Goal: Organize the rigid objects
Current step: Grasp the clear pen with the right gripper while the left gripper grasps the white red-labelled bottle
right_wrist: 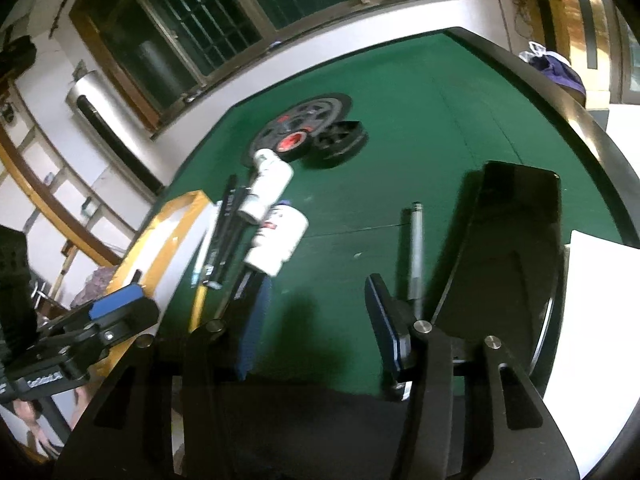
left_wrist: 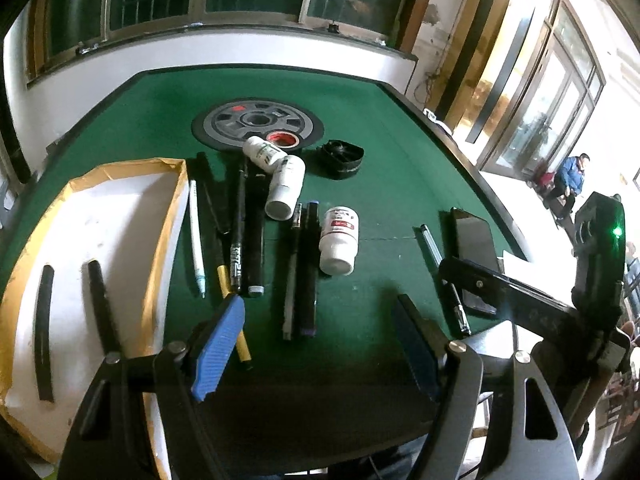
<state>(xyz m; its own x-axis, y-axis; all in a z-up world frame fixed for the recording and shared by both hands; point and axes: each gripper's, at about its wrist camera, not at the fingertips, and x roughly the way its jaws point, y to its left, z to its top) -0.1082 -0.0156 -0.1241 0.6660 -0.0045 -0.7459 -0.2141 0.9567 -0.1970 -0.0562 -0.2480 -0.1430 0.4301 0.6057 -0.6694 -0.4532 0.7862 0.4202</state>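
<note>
Several pens and markers (left_wrist: 244, 236) lie side by side on the green table (left_wrist: 360, 120), with three white pill bottles among them; the nearest bottle (left_wrist: 339, 239) lies right of two dark pens (left_wrist: 302, 272). A white tray with a yellow rim (left_wrist: 100, 240) at the left holds two black pens (left_wrist: 44, 332). My left gripper (left_wrist: 320, 344) is open and empty above the near table edge. My right gripper (right_wrist: 316, 320) is open and empty, just short of a silver pen (right_wrist: 416, 248); the bottles (right_wrist: 278, 240) and the tray (right_wrist: 176, 232) lie to its left.
A black phone (left_wrist: 474, 248) lies at the right beside the silver pen (left_wrist: 434, 248). A weight plate (left_wrist: 256, 122), a red tape roll (left_wrist: 282, 139) and a black cap-like part (left_wrist: 340, 158) sit further back. White paper (right_wrist: 592, 320) lies at the right edge.
</note>
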